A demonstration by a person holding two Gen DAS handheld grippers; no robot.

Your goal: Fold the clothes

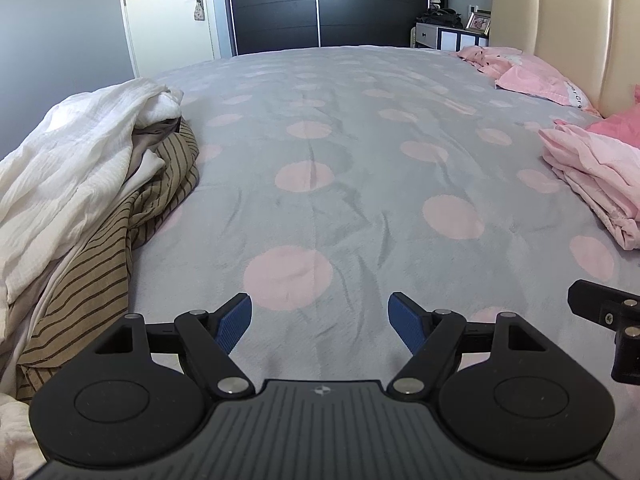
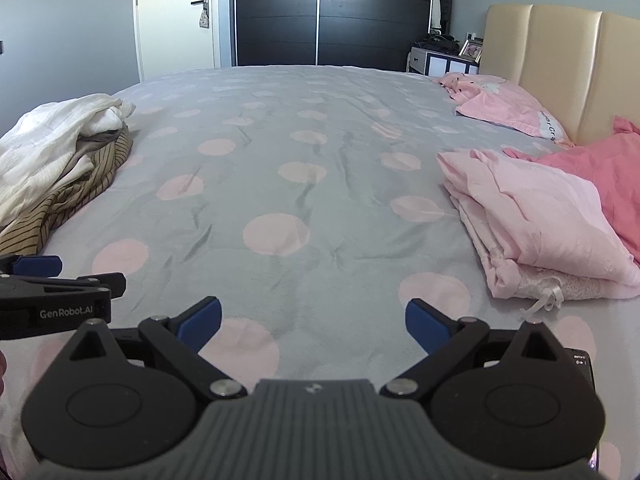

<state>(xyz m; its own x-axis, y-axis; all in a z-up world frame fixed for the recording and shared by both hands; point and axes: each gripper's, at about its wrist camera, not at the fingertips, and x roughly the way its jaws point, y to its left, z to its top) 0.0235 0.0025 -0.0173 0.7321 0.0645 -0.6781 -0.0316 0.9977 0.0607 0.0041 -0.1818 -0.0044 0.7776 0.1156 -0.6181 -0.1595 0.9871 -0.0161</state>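
Between garments: both the left gripper [image 1: 320, 312] and right gripper [image 2: 313, 320] hover wide, empty, over the bed [image 1: 340, 128]. Next, likely a reach to the pile [image 1: 80, 184] at its left.

Bed [image 1: 340, 128], wide, covered by a grey blanket [image 2: 320, 152] with pale pink dots, lightly creased; padded cream headboard [image 2: 560, 64] along its right edge.

On it:
- Left edge: loose heap of clothes [image 1: 80, 184], a white crinkled garment [image 1: 68, 160] on top, a tan garment with dark stripes [image 1: 100, 264] beneath, grey cloth between them.
- Right side, near the headboard: folded pale pink garment [image 2: 540, 220] with lace trim at its near end; a deeper pink cloth [image 2: 608, 176] touches it on the headboard side.
- Far right corner: pink pillow [image 2: 508, 108] and a crumpled pink piece [image 2: 456, 80] just beside it.
- Near right edge: dark phone [image 2: 584, 364], mostly hidden.
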